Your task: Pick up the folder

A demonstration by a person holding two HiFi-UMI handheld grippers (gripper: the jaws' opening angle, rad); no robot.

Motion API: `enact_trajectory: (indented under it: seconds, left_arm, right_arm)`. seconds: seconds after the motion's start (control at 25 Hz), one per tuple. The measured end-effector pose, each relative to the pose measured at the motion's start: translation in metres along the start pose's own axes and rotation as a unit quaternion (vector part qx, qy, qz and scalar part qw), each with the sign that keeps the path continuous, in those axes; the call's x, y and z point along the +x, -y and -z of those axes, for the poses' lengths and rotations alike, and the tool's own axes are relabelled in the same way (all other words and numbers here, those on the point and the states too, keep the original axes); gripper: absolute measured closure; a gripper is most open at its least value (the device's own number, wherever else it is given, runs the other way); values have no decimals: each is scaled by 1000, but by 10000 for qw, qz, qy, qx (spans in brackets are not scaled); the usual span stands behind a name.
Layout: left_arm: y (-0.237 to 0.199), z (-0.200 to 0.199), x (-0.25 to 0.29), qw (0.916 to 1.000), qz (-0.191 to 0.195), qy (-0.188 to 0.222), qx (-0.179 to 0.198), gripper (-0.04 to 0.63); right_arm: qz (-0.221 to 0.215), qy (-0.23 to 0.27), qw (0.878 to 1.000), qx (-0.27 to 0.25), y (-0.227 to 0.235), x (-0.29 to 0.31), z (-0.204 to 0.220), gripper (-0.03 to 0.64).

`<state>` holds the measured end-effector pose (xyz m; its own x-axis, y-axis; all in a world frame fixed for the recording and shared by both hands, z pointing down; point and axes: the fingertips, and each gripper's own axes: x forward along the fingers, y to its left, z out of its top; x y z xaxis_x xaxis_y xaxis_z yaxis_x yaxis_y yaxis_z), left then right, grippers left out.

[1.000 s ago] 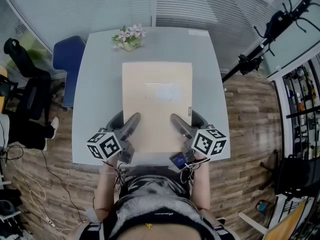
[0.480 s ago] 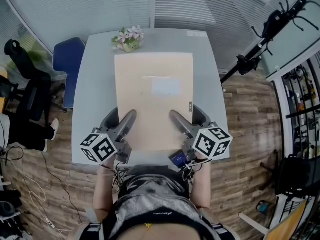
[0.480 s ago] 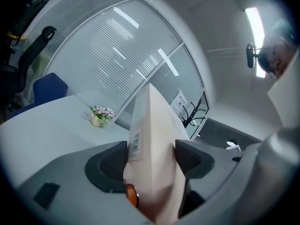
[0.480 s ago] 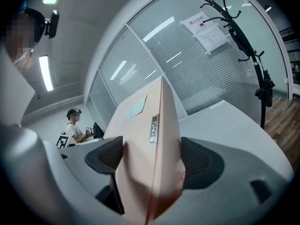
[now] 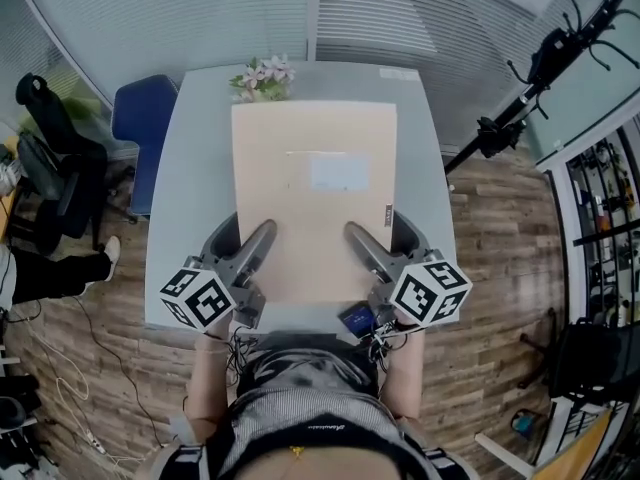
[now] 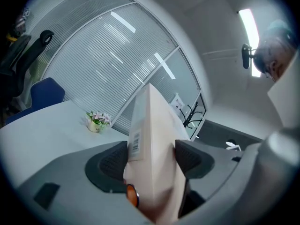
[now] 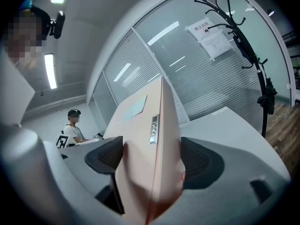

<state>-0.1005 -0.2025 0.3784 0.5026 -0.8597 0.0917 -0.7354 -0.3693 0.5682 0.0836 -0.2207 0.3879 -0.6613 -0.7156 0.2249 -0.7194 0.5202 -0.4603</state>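
Left claw [image 5: 245,236] [image 6: 150,156] is pinching the near edge of the flat beige cardboard folder [image 5: 315,198] [image 6: 152,125] [image 7: 140,125], with one dark ribbed pad pressed on each face. My right claw [image 5: 378,233] [image 7: 152,156] grips the same near edge in the same way, further along it to the right, and both of its pads bear on the board.

Both claws sit over the near edge of the pale grey square counter [image 5: 195,168] [image 6: 42,125] [image 7: 234,125]. From them the folder reaches out across the middle of the counter towards its far side. In both gripper views the folder slopes upward away from me, and its far end stands clear of the counter surface.

The folder's upper face carries a pale rectangular label [image 5: 338,173] [image 7: 136,106]. A narrow printed strip [image 5: 388,215] [image 7: 153,128] lies along its right edge, and a small barcode sticker [image 6: 135,144] sits on its left edge beside my left claw's pad.

A small pot of pink and white flowers [image 5: 262,76] [image 6: 97,121] stands on the far edge of the counter, just past the folder's far left corner. A blue chair [image 5: 145,118] [image 6: 44,93] stands against the counter's left side. A black coat stand [image 5: 520,98] [image 7: 253,46] rises off the counter's far right corner.
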Motion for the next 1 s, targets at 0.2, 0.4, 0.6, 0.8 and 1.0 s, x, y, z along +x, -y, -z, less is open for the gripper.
enact_trajectory:
  seconds: [0.2,0.4,0.6,0.8,1.0]
  left_arm:
    - [7,-4,-2,10000,-17,32,55,288]
    - [10,-8,-5,10000,-58,45,61,288]
    - [13,-15,-9,9999,-112,49,75,288]
    - [14,-17,-1,9999,-105,69,110,288]
    - [16,-18,-2,9999,-91,49,124,288]
  right_arm:
    - [-27,59,10000,-66,-3,-4,-6,229]
    - [-47,72,9998,-152,-7,-4,-10,229]
    - [-65,29,9998,-167,-15,-5,-15,230]
    - [-26,66,9998,-207,-10,-3,-22,230]
    - [-13,105,9997,-203,-11,-5,-22,232]
